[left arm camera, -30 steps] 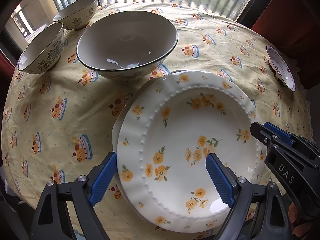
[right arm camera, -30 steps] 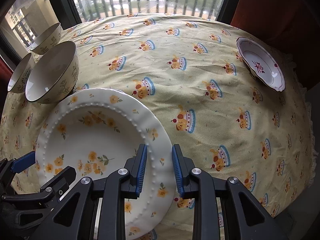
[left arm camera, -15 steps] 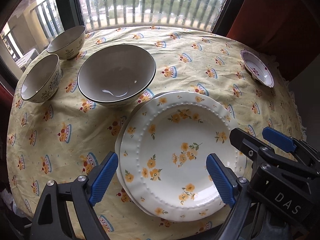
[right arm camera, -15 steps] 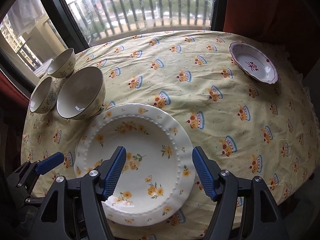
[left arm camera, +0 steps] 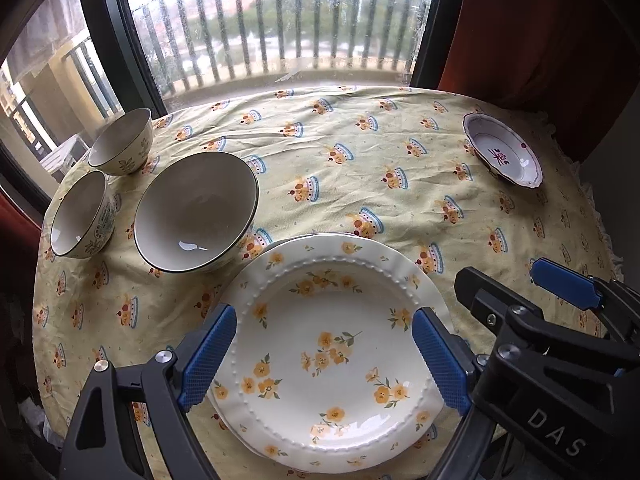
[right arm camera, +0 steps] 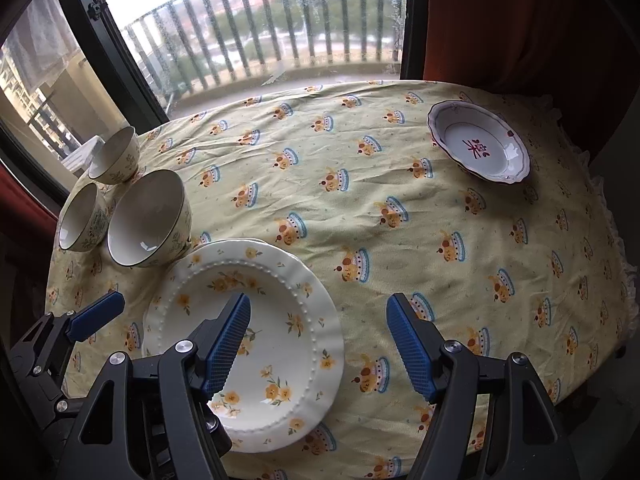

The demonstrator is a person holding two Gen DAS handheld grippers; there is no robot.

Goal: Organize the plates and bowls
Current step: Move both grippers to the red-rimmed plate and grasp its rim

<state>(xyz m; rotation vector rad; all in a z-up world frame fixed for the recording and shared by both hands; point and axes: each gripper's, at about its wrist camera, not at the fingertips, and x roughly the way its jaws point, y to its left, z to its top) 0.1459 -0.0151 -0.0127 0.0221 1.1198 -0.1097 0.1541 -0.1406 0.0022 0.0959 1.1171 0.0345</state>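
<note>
Both grippers point steeply downward, side by side. The left gripper has its fingers spread wide, holding nothing. The right gripper stands parted and empty, pinching nothing.

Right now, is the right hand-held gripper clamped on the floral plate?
No, the right hand-held gripper is open above the floral plate, pads clear of its rim.

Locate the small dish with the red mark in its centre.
The small red-marked dish sits alone at the table's far right in both wrist views, near the red curtain, far from the floral plate and bowls.
</note>
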